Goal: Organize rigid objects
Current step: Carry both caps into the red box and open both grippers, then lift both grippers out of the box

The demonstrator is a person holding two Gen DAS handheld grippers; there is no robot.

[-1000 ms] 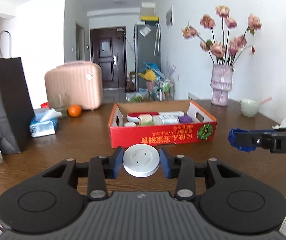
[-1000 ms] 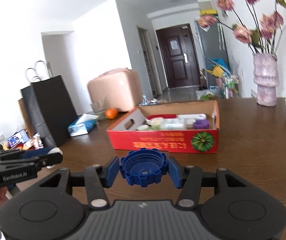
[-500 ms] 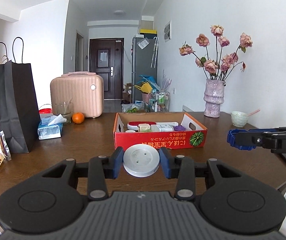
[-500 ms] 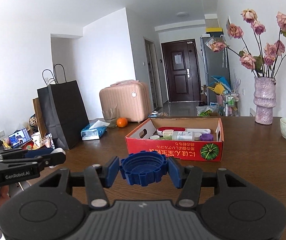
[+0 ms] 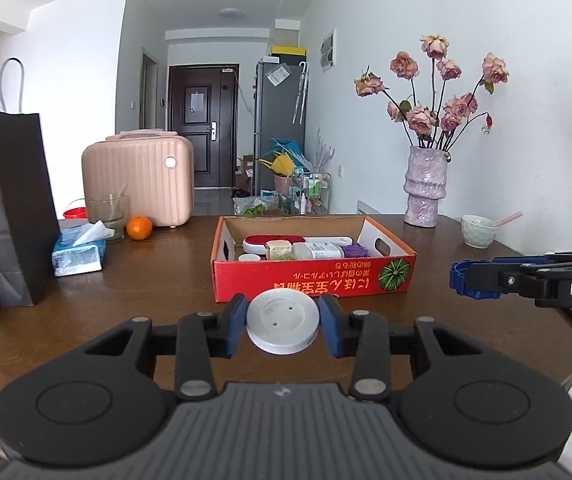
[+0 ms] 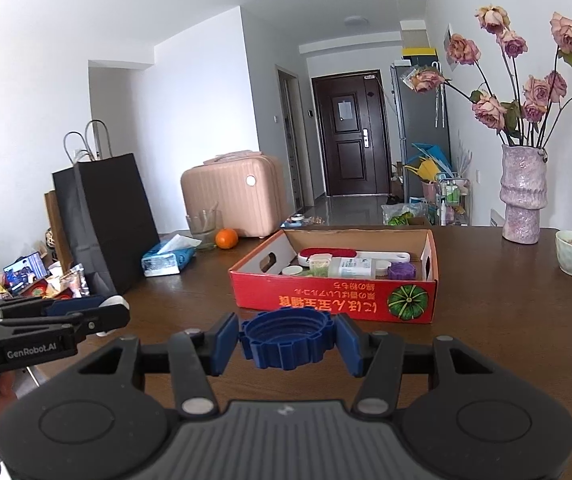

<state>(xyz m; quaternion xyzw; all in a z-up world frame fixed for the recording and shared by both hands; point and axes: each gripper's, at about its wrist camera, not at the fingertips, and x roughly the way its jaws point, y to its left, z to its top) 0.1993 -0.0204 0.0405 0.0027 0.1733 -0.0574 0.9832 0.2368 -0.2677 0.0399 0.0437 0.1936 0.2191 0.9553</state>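
Note:
My left gripper (image 5: 283, 323) is shut on a white round disc (image 5: 283, 326) and holds it above the table, short of the red cardboard box (image 5: 314, 280). My right gripper (image 6: 288, 342) is shut on a blue ribbed cap (image 6: 288, 344), also in front of the box (image 6: 334, 300). The box holds a red-and-white case (image 5: 274, 242), a white bottle (image 5: 318, 250), a purple cap (image 6: 402, 270) and other small items. The right gripper (image 5: 462, 280) shows at the right of the left wrist view; the left gripper (image 6: 114, 312) shows at the left of the right wrist view.
On the brown table (image 5: 158, 280) stand a black paper bag (image 5: 6, 208), a tissue pack (image 5: 80, 254), a glass (image 5: 108, 210), an orange (image 5: 139, 227), a pink case (image 5: 138, 178), a vase of flowers (image 5: 426, 192) and a small bowl (image 5: 478, 232).
Both grippers have drawn back and up from the box, which now looks smaller and farther. Each still holds its object.

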